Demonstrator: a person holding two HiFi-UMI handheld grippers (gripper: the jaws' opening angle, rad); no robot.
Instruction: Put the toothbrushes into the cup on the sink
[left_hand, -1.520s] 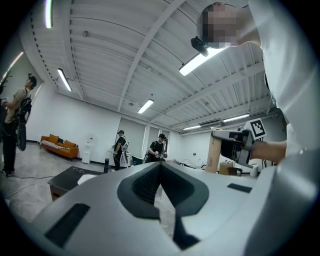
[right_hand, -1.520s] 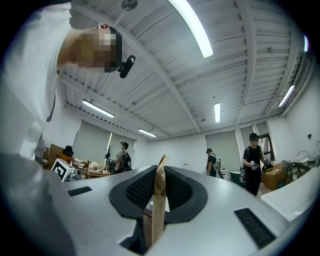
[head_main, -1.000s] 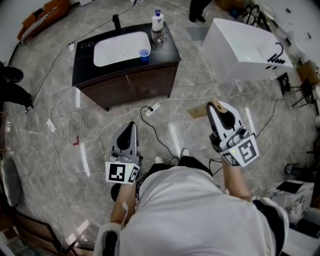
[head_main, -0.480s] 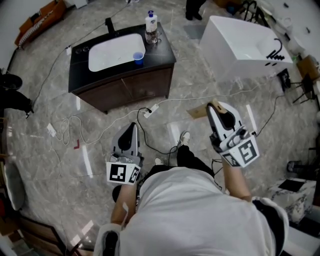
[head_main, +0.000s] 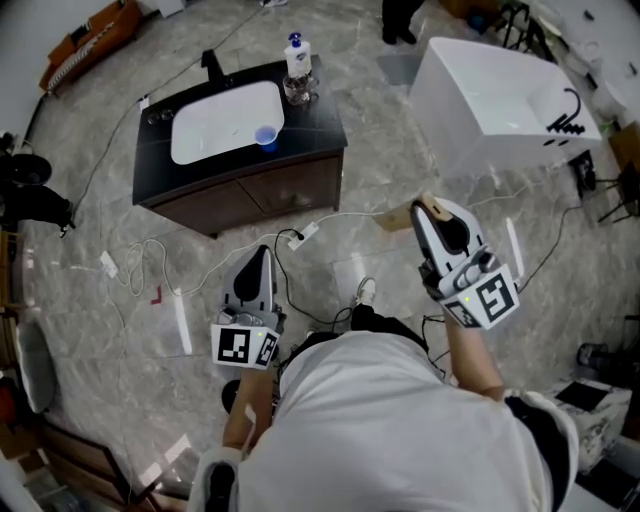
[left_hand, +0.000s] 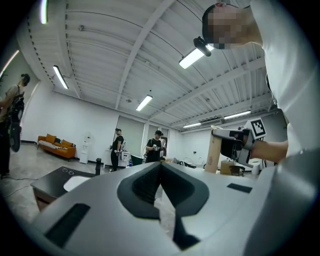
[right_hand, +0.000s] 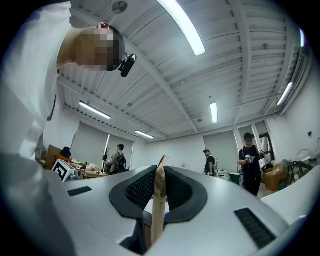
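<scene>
Currently your right gripper (right_hand: 160, 169) clamps a tan stick (right_hand: 156, 220), seemingly a toothbrush: light, stiff, slippery, so hold mid-handle. Your left gripper (left_hand: 160, 167) is closed, empty, well apart from the cup (head_main: 265, 136).

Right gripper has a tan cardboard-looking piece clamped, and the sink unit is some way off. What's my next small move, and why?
Probably walk forward toward the sink unit, keeping the grip as it is. The blue cup stands on its dark counter beside the basin, well beyond both grippers. The right gripper is shut on the tan piece; the left gripper is shut and empty.
</scene>
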